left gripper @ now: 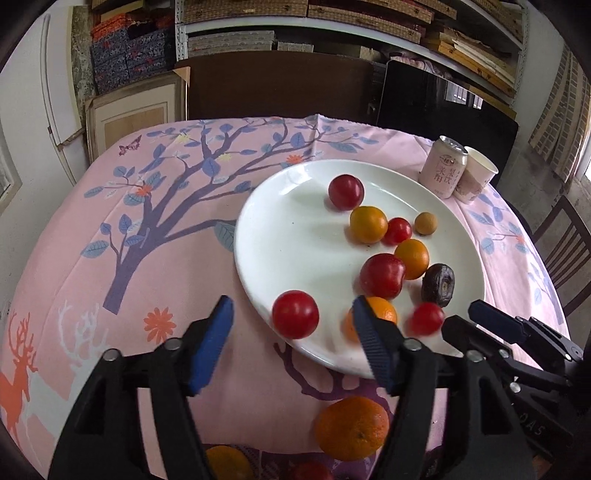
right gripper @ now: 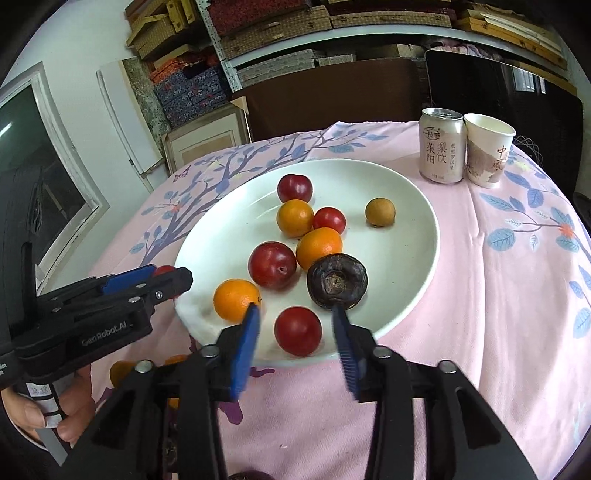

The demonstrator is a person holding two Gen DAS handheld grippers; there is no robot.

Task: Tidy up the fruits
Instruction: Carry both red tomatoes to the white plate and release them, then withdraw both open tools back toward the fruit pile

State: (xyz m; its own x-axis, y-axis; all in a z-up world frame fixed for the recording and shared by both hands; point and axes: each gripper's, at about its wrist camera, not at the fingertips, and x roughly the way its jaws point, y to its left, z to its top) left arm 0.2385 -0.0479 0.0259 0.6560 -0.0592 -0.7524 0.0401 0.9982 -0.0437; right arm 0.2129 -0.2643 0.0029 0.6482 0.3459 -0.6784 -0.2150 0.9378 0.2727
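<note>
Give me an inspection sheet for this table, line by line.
Surface: pink tablecloth with a tree print, covering the table.
Job's things: white plate holding red, orange, brown and dark fruits; one orange lies off the plate on the cloth.
Clutter: drink can and paper cup side by side behind the plate.
Grippers: left gripper open over the plate's near rim; right gripper open around a red fruit, pads not touching it.
Cables: nothing seen.
Surroundings: shelves of stacked boxes, dark chairs.

Plate [left gripper: 280,236] left half bare; can [left gripper: 442,167], cup [left gripper: 476,173] behind.
</note>
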